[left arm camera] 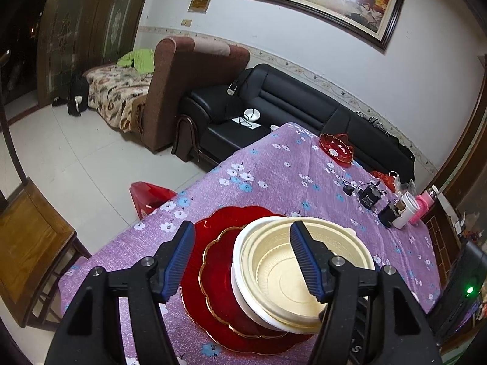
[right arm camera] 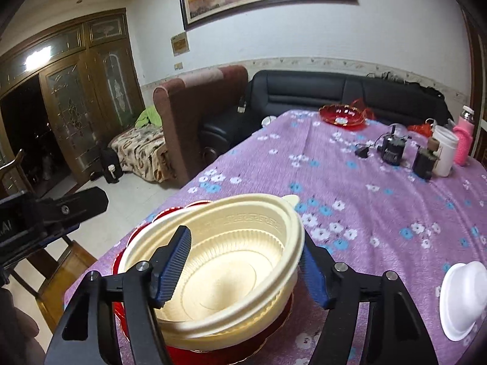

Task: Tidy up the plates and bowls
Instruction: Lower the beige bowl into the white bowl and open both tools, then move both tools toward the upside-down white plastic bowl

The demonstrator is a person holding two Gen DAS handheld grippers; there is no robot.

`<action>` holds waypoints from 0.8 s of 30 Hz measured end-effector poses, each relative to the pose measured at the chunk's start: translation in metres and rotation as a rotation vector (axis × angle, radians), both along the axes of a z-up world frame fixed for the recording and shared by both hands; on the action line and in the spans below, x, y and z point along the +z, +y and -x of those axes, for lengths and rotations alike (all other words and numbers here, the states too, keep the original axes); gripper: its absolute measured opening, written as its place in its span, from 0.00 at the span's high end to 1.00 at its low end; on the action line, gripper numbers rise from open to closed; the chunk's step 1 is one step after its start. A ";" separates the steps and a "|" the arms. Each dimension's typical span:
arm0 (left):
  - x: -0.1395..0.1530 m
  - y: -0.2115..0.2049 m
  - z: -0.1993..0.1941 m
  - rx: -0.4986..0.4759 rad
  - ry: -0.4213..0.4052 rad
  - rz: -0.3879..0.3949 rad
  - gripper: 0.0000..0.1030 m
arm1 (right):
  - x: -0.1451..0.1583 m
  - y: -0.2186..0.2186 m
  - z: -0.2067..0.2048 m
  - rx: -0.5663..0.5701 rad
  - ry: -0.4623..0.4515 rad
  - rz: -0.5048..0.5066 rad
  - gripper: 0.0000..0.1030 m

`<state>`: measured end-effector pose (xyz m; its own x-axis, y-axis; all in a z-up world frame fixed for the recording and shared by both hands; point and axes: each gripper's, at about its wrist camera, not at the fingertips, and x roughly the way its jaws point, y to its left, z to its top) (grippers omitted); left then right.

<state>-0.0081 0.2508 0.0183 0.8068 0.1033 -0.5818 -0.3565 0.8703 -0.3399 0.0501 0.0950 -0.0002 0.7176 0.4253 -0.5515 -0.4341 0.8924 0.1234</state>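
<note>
On the purple floral tablecloth (left arm camera: 274, 170) lies a large red plate (left arm camera: 234, 214). A smaller gold-rimmed red plate (left arm camera: 216, 273) sits on it, then a white bowl (left arm camera: 240, 292) with a cream bowl (left arm camera: 283, 273) nested inside. My left gripper (left arm camera: 243, 261) is open above the stack's left side, one pad over the red plates and the other over the cream bowl. In the right wrist view my right gripper (right arm camera: 243, 270) is open and straddles the cream bowl (right arm camera: 231, 261)'s right rim. One pad is inside, one outside, and neither presses on it.
A red glass dish (left arm camera: 336, 150) stands at the far end. Black chargers (right arm camera: 392, 149), a white cup (right arm camera: 444, 152) and a pink bottle (right arm camera: 462, 143) stand at the far right. A small white bowl (right arm camera: 462, 298) lies upside down. A wooden chair (left arm camera: 30, 243) stands left of the table's edge.
</note>
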 end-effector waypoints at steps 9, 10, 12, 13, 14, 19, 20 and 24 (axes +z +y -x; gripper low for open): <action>0.017 -0.021 0.014 0.027 -0.074 -0.093 0.28 | 0.025 -0.026 0.012 -0.045 -0.057 -0.086 0.21; 0.018 -0.024 0.015 0.026 -0.082 -0.104 0.27 | 0.027 -0.029 0.013 -0.051 -0.060 -0.096 0.20; 0.021 -0.031 0.018 0.020 -0.097 -0.122 0.23 | 0.031 -0.038 0.016 -0.065 -0.060 -0.120 0.20; 0.022 -0.034 0.019 0.017 -0.102 -0.133 0.23 | 0.031 -0.043 0.017 -0.072 -0.057 -0.132 0.20; 0.023 -0.036 0.019 0.014 -0.105 -0.140 0.23 | 0.032 -0.047 0.018 -0.080 -0.055 -0.142 0.20; 0.024 -0.055 0.019 -0.012 -0.108 -0.173 0.21 | 0.032 -0.068 0.025 -0.113 -0.046 -0.168 0.20; 0.024 -0.058 0.020 -0.016 -0.108 -0.178 0.21 | 0.032 -0.073 0.027 -0.122 -0.046 -0.171 0.20; 0.023 -0.069 0.022 -0.027 -0.110 -0.191 0.20 | 0.031 -0.088 0.035 -0.153 -0.055 -0.169 0.19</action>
<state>-0.0300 0.1817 0.0414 0.8683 0.1807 -0.4620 -0.3021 0.9313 -0.2035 0.0148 0.0073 0.0305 0.8078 0.3920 -0.4402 -0.3050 0.9170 0.2569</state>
